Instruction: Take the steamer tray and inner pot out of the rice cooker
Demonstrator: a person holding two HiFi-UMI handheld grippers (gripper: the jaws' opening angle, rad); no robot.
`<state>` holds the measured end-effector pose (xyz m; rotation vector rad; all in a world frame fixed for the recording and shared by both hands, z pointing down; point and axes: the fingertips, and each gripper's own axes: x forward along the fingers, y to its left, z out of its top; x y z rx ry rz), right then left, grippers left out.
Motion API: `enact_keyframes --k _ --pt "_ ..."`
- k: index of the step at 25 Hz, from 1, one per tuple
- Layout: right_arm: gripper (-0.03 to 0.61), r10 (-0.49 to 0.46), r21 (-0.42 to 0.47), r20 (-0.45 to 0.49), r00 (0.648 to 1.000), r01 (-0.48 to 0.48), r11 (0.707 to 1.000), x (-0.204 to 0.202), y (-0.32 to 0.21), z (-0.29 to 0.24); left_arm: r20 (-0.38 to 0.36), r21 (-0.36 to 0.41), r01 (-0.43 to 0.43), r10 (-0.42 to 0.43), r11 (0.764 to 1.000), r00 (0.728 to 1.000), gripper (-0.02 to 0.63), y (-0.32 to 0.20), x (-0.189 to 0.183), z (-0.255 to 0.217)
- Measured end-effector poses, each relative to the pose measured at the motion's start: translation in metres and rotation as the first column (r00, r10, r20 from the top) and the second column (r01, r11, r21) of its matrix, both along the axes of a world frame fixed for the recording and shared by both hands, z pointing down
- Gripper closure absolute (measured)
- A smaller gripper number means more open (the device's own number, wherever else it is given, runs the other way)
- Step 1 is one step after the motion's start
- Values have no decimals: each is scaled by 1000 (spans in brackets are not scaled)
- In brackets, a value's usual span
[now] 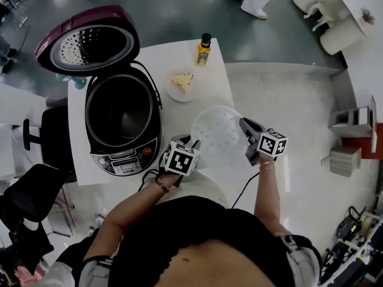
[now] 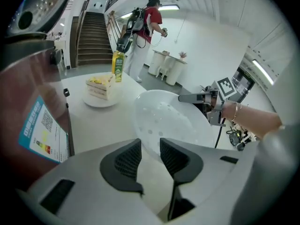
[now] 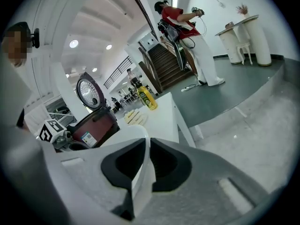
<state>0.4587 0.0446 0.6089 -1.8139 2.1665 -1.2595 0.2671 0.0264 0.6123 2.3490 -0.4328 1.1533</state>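
The left claw (image 2: 150, 144) pinches the steamer tray (image 1: 218, 130) at its 8 o'clock rim, and the right claw (image 3: 148, 146) is clamped on the rim at 3 o'clock. The tray hangs over the tabletop (image 1: 179, 58) corner, at 3 o'clock from the rice cooker (image 1: 122, 115). It looks light, thin, stiff and smooth, so opposite rim holds suit it. The inner pot (image 1: 121, 109) sits inside the cooker.
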Motion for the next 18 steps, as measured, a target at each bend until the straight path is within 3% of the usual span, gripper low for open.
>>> enact_keyframes --k 13,18 --pt "548 -92 -37 -50 994 90 995 -5 -14 27 70 -18 36 -34 999 997 486 -8 -7 32" --pt "548 -126 -50 -75 989 122 991 -7 -17 33 69 3 -25 24 1000 997 437 -1 -4 31"
